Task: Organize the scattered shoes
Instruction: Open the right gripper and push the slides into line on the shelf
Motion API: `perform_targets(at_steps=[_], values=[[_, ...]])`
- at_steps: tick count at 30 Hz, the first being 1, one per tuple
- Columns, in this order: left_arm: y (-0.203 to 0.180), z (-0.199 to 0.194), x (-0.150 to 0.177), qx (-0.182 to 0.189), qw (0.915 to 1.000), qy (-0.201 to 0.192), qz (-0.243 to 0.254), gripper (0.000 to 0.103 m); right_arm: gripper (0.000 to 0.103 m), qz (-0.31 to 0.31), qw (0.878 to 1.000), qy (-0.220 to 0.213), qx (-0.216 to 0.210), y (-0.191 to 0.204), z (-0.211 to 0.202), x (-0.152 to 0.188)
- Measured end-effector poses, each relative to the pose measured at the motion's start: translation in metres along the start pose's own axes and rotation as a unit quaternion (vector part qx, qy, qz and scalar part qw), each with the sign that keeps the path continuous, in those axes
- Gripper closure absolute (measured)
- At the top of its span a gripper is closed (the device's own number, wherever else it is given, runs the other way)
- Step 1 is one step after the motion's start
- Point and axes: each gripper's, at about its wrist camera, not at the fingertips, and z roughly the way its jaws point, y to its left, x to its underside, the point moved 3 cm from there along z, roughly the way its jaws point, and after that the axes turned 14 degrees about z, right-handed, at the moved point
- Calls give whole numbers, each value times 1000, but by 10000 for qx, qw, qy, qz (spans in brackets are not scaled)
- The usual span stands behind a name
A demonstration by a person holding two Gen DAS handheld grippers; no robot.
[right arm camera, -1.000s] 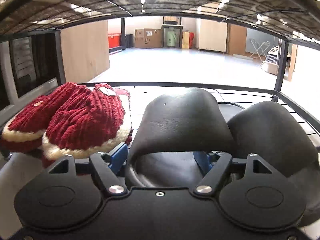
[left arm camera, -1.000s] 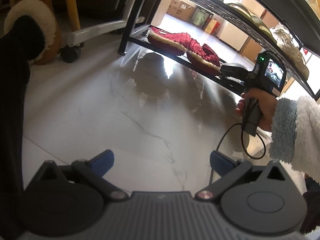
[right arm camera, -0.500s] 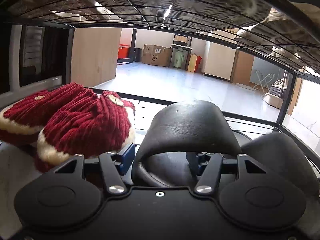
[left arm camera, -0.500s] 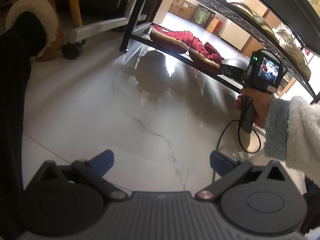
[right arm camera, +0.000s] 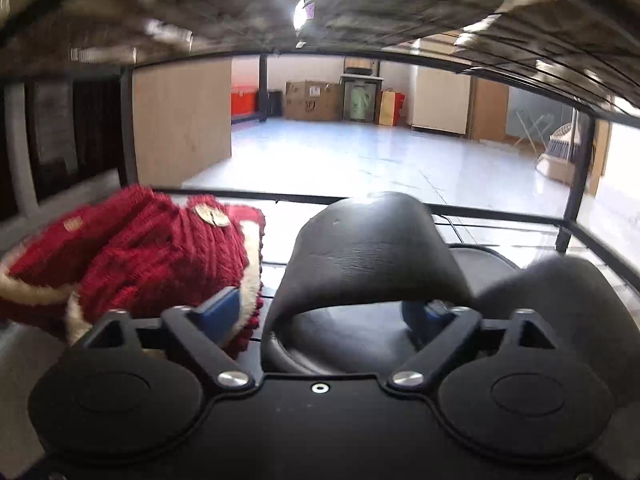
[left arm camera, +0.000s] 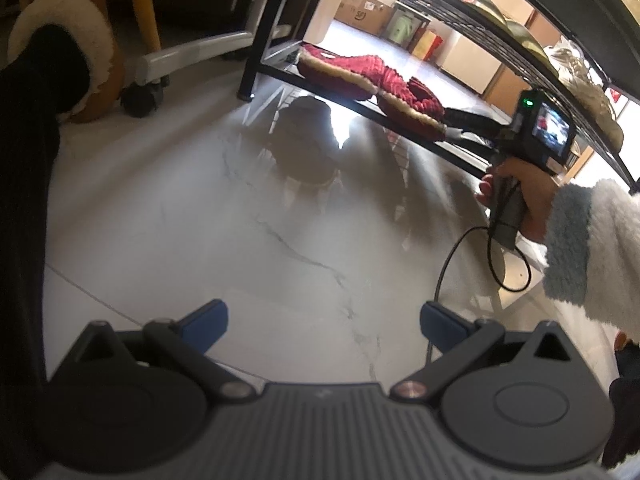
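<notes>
A pair of red knit slippers (right arm camera: 160, 256) lies on the bottom shelf of a black metal shoe rack (left arm camera: 256, 40), also in the left wrist view (left arm camera: 372, 80). To their right lie two black slippers: one (right arm camera: 368, 264) sits between the fingers of my right gripper (right arm camera: 324, 312), the other (right arm camera: 568, 304) beside it. The right gripper's jaws stand wide on both sides of that slipper, and the left wrist view shows the tool at the rack (left arm camera: 532, 136). My left gripper (left arm camera: 324, 326) is open and empty above the marble floor.
Pale shoes (left arm camera: 588, 96) rest on the rack's upper shelf. A brown fleece-lined boot (left arm camera: 72, 52) and a chair base with a caster (left arm camera: 144, 96) stand at the left. A cable (left arm camera: 480, 256) hangs from the right tool. Cardboard boxes (right arm camera: 316, 100) stand far behind.
My right gripper's jaws have spread wider around the black slipper, and the tool has shifted, blurring its view. My left gripper stays open, its view drifting slightly.
</notes>
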Motion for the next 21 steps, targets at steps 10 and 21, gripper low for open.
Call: perform_targets(at_steps=[10, 21], values=[[-4, -3, 1, -14, 9999, -81, 136, 0, 2, -548, 9963, -550, -362, -5, -94, 7], [-14, 3, 6, 10, 9993, 33, 385, 0, 0, -612, 9956, -478, 525, -96, -119, 7]])
